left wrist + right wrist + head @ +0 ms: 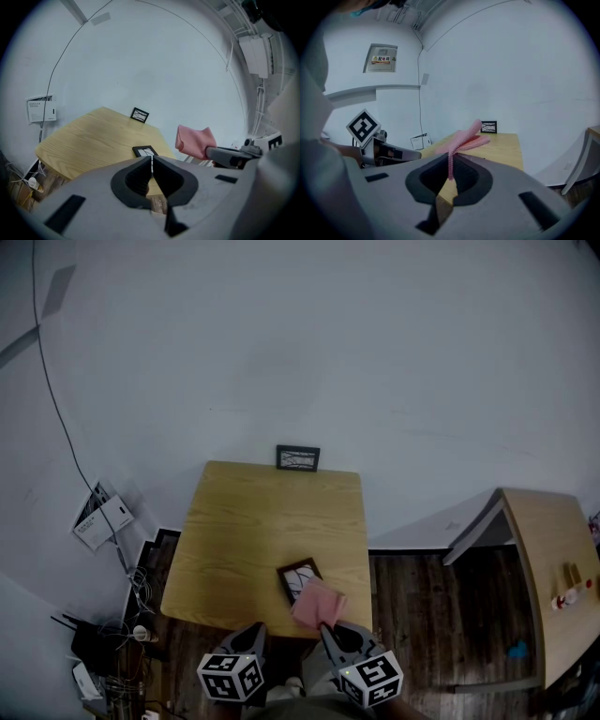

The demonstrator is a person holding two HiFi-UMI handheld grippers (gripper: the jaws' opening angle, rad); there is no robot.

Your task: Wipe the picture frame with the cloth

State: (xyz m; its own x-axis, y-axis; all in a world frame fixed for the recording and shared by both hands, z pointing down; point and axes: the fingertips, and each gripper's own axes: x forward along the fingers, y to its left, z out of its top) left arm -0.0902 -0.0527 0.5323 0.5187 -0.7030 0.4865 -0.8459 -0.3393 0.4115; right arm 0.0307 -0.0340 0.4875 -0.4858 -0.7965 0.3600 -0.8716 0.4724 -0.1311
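Observation:
A small dark picture frame (299, 578) (145, 151) lies flat near the front edge of the wooden table (244, 531). Another dark frame (298, 457) (139, 115) (489, 126) stands at the table's far edge against the wall. My right gripper (328, 626) (451, 164) is shut on a pink cloth (319, 604) (464, 139) (194, 140), which hangs over the flat frame's near right corner. My left gripper (257, 628) (152, 165) is shut with nothing in it, just off the table's front edge, left of the cloth.
A second wooden desk (553, 559) with small items stands to the right. A white box with papers (98, 517) leans on the wall at left, with cables and plugs (131, 615) on the dark floor below. A white wall backs the table.

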